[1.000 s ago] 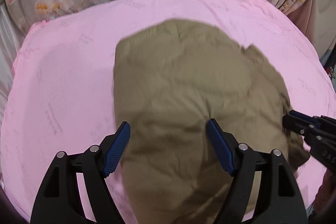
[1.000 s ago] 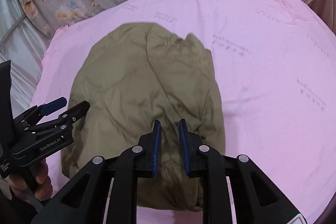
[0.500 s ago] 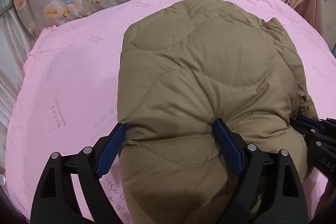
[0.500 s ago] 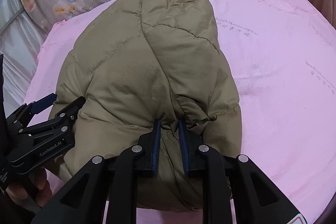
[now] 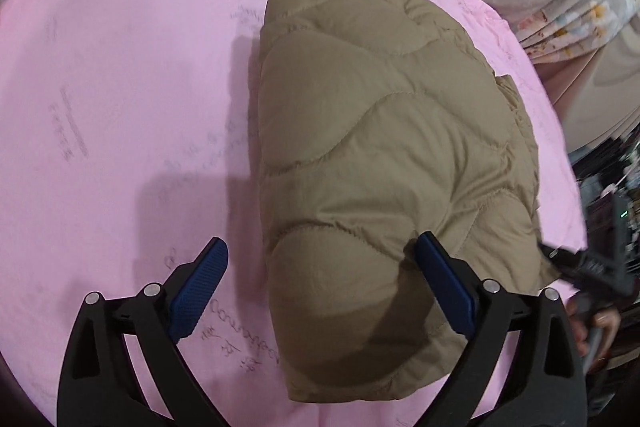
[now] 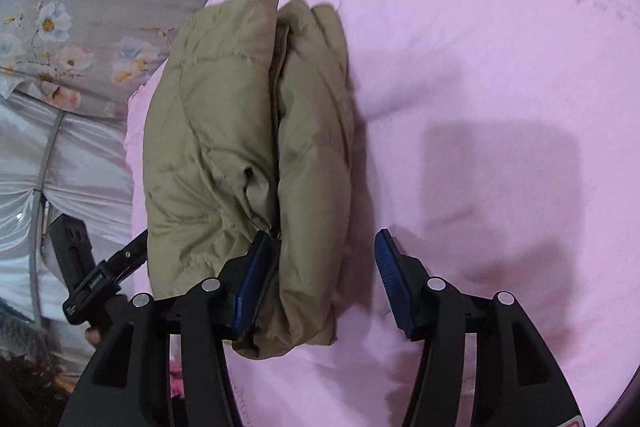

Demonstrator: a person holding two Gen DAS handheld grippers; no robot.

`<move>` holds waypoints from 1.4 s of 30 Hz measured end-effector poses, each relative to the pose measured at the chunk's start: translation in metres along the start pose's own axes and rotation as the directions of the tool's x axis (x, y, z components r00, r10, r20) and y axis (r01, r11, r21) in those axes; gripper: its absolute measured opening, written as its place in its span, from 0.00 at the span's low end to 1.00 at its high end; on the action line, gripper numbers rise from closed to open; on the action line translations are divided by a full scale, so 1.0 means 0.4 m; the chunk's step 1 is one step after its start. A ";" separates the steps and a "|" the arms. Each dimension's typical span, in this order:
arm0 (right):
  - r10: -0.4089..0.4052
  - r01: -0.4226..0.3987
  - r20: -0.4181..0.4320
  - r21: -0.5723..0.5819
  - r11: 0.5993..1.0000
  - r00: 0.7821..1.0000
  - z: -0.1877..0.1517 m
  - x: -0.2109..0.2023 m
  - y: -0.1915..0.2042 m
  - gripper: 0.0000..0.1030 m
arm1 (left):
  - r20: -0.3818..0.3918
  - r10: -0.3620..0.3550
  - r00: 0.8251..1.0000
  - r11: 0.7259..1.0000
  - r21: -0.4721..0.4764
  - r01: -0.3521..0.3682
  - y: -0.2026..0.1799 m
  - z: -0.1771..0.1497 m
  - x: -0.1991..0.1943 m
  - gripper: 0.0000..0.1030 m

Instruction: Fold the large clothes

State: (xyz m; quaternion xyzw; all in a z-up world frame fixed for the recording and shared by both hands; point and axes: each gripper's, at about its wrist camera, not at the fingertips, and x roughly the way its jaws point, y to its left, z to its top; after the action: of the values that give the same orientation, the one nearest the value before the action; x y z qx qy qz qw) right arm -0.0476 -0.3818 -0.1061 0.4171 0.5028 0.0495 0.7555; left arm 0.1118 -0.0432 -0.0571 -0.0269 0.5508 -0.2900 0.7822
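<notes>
Jacket (image 5: 384,131) was matt quilted cloth, puffy; pink sheet (image 5: 120,67) smooth matt cloth; floral fabric (image 6: 80,7) slightly sheeny.

The pale pink bedsheet (image 5: 120,75) carries scattered lines of faint grey printed script, seen near the left gripper's view at its lower edge and again far off in the right wrist view (image 6: 500,27), but the letters are too small and blurred to read. The black body of the left handheld gripper (image 6: 96,281) bears a short white label, also too blurred to make out. A red-edged sticker corner (image 6: 570,421) on the right gripper's frame shows no legible characters.
</notes>
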 end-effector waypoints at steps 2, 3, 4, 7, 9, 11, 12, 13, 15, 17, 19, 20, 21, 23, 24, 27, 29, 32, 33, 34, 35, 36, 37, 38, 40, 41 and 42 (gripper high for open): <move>0.068 -0.067 -0.028 0.022 0.997 0.997 -0.030 0.026 0.004 0.55 | -0.029 -0.067 0.997 0.997 -0.031 0.067 0.018 -0.005 0.011 0.91; 0.098 -0.097 -0.035 0.033 0.995 0.995 -0.042 0.040 0.007 0.56 | -0.040 -0.102 0.994 0.994 -0.047 0.100 0.026 -0.007 0.018 0.92; 0.111 -0.110 -0.036 0.037 0.993 0.993 -0.052 0.049 0.011 0.56 | -0.049 -0.131 0.990 0.990 -0.061 0.128 0.031 -0.009 0.024 0.93; 0.140 -0.138 -0.037 0.044 0.989 0.990 -0.062 0.078 0.020 0.61 | -0.058 -0.195 0.979 0.977 -0.102 0.188 0.037 -0.012 0.053 0.96; 0.148 -0.146 -0.027 0.048 0.988 0.989 -0.057 0.086 0.025 0.61 | -0.043 -0.184 0.982 0.979 -0.100 0.179 0.029 -0.006 0.066 0.96; 0.158 -0.157 -0.015 0.056 0.986 0.987 -0.048 0.080 0.017 0.61 | -0.034 -0.167 0.985 0.981 -0.102 0.163 0.022 0.002 0.074 0.96; 0.157 -0.156 -0.004 0.054 0.986 0.988 -0.047 0.082 0.021 0.59 | -0.025 -0.153 0.988 0.984 -0.095 0.150 0.015 0.009 0.076 0.96; 0.156 -0.156 0.006 0.046 0.987 0.988 -0.044 0.090 0.030 0.51 | -0.017 -0.140 0.990 0.987 -0.078 0.139 0.007 0.014 0.077 0.96; 0.124 -0.124 0.036 0.005 0.992 0.992 -0.035 0.085 0.059 0.35 | 0.002 -0.106 0.994 0.994 -0.030 0.106 -0.014 0.027 0.072 0.94; 0.046 -0.040 0.087 -0.068 0.997 0.995 -0.029 0.073 0.108 0.23 | 0.049 -0.049 0.998 0.998 0.042 0.047 -0.048 0.036 0.051 0.78; -0.045 0.065 0.148 -0.139 0.988 0.988 -0.026 0.068 0.168 0.18 | 0.108 0.000 0.994 0.992 0.122 -0.013 -0.081 0.046 0.022 0.66; -0.074 0.104 0.174 -0.169 0.980 0.982 -0.023 0.069 0.192 0.17 | 0.124 0.009 0.992 0.990 0.141 -0.027 -0.087 0.055 0.013 0.60; -0.094 0.133 0.195 -0.195 0.972 0.976 -0.017 0.071 0.214 0.15 | 0.151 0.022 0.988 0.985 0.163 -0.047 -0.093 0.066 0.002 0.58; -0.133 0.197 0.241 -0.265 0.944 0.961 -0.005 0.086 0.273 0.15 | 0.197 0.051 0.979 0.977 0.194 -0.090 -0.097 0.085 -0.013 0.52; -0.169 0.245 0.267 -0.284 0.927 0.949 0.004 0.099 0.303 0.14 | 0.230 0.072 0.970 0.971 0.207 -0.122 -0.094 0.096 -0.023 0.51; -0.162 0.270 0.316 -0.339 0.901 0.935 0.048 0.148 0.366 0.14 | 0.307 0.124 0.944 0.957 0.215 -0.196 -0.070 0.128 -0.050 0.47; -0.153 0.286 0.346 -0.376 0.881 0.926 0.076 0.186 0.404 0.14 | 0.346 0.154 0.925 0.950 0.204 -0.235 -0.045 0.151 -0.063 0.46; -0.135 0.299 0.372 -0.430 0.852 0.918 0.125 0.260 0.480 0.14 | 0.400 0.204 0.894 0.939 0.177 -0.293 0.006 0.191 -0.081 0.45; -0.130 0.300 0.374 -0.443 0.845 0.918 0.138 0.280 0.494 0.14 | 0.412 0.219 0.885 0.937 0.165 -0.308 0.030 0.208 -0.083 0.45; -0.127 0.302 0.375 -0.456 0.837 0.918 0.155 0.313 0.525 0.14 | 0.418 0.233 0.878 0.935 0.153 -0.321 0.055 0.225 -0.084 0.45; -0.125 0.304 0.375 -0.468 0.830 0.919 0.169 0.337 0.543 0.14 | 0.421 0.243 0.874 0.933 0.145 -0.330 0.073 0.239 -0.086 0.45; -0.125 0.306 0.375 -0.474 0.826 0.919 0.180 0.358 0.561 0.14 | 0.424 0.260 0.868 0.929 0.134 -0.344 0.100 0.260 -0.081 0.45; -0.125 0.308 0.374 -0.481 0.821 0.919 0.194 0.381 0.576 0.14 | 0.425 0.269 0.864 0.927 0.129 -0.352 0.121 0.273 -0.080 0.45; -0.127 0.308 0.371 -0.484 0.819 0.920 0.207 0.402 0.587 0.14 | 0.424 0.277 0.862 0.925 0.124 -0.359 0.135 0.290 -0.077 0.45; -0.133 0.311 0.365 -0.487 0.816 0.921 0.227 0.440 0.604 0.14 | 0.423 0.289 0.859 0.924 0.111 -0.366 0.179 0.317 -0.067 0.45; -0.138 0.313 0.362 -0.487 0.815 0.922 0.238 0.460 0.612 0.14 | 0.424 0.294 0.857 0.922 0.109 -0.370 0.192 0.329 -0.057 0.45; -0.145 0.319 0.361 -0.487 0.814 0.921 0.245 0.476 0.613 0.14 | 0.424 0.299 0.855 0.921 0.107 -0.376 0.198 0.342 -0.046 0.45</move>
State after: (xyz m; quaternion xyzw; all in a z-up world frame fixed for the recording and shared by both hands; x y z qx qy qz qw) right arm 0.2086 -0.1858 -0.0615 0.1265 0.3924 0.0289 0.9106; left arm 0.2611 -0.0066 -0.0167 0.0850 0.3460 -0.1862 0.9156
